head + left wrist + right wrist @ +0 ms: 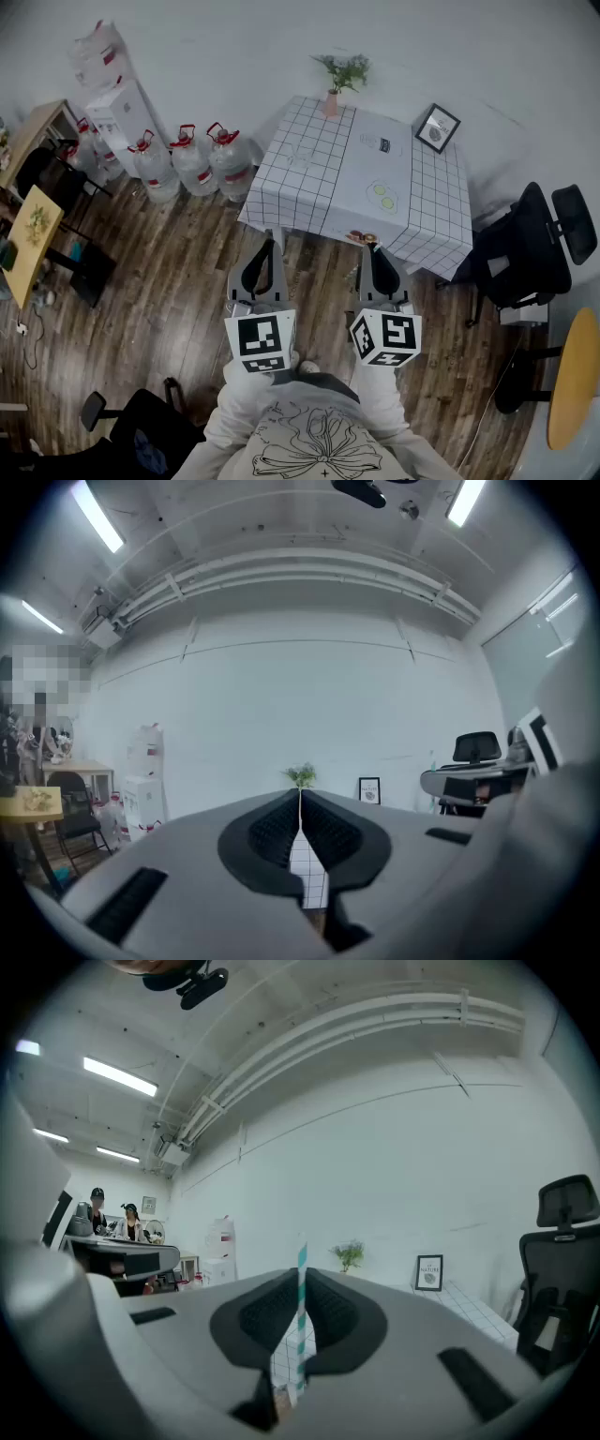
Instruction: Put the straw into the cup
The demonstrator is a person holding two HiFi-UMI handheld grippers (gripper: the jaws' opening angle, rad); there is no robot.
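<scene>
straw (299, 1330): striped teal and white, standing upright, pinched between the pads of my right gripper (300, 1277). my jaws are closed on it about midway up. its top pokes out above my tips and its lower end runs down into the slot below the pads.

my left gripper (300, 797) holds nothing. its jaws are pressed together at the tips, and only a thin slit lower down shows a strip of checked cloth beyond.

in the head view i hang side by side over the wood floor (178, 272), just short of the near edge of the table (309, 159), right one on the right, both pointing toward it. the table wears a white checked cloth. a plant (340, 75) stands at its far edge and a small frame (437, 127) at the far right corner. a few small things lie on the cloth, some by the near edge in front of me, but they are too small for me to tell what they are.

water bottles (192, 159) with red caps stand on the floor left of the table, and a black chair (534, 244) sits to its right.
</scene>
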